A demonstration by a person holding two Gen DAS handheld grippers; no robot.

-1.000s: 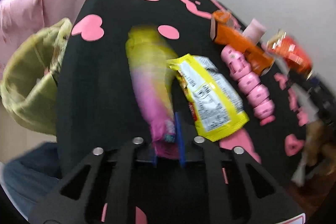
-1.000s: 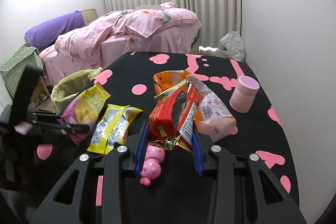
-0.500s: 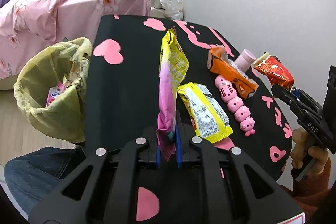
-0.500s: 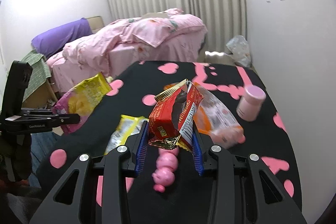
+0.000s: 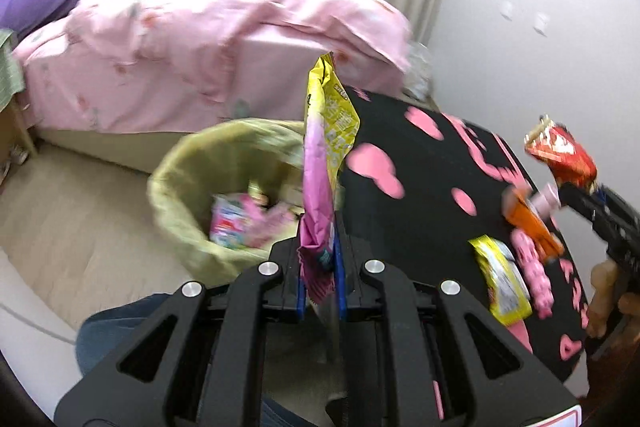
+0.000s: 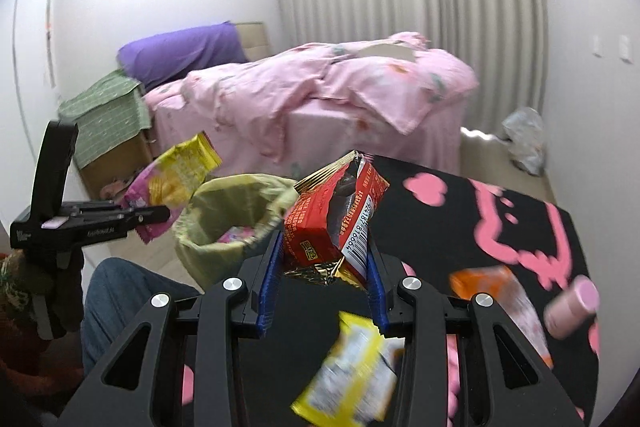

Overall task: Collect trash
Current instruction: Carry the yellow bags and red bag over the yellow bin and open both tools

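The step in hand is the carry to the bin: both grippers are loaded and held clear of the bench. The left gripper (image 5: 319, 269) is clamped on the lower edge of a yellow-and-pink snack wrapper (image 5: 326, 151), which stands upright from between its pads. The right gripper (image 6: 326, 259) is clamped on a red torn-open packet (image 6: 334, 223), pads pressing both sides. The bin, lined with a yellow-green bag (image 5: 188, 187), stands on the floor ahead of and below the left gripper, just beyond its tips and beside the bench edge; it already holds some pink packaging. From the right gripper, the bin sits ahead and slightly left. The next move, by judgement, calls for bringing each gripper over the bin mouth and parting the jaws so the wrapper falls inside; a light wrapper may cling to a pad or drift past the rim. The bench (image 5: 432, 187) carries a black cloth with pink hearts; a yellow packet (image 5: 502, 279), an orange wrapper (image 5: 532, 223), a pink segmented toy (image 5: 534, 271) and a pink cup (image 6: 572, 301) lie on it. Beyond the bin are a bed with a pink quilt (image 6: 320, 95), a purple pillow and pleated curtains.
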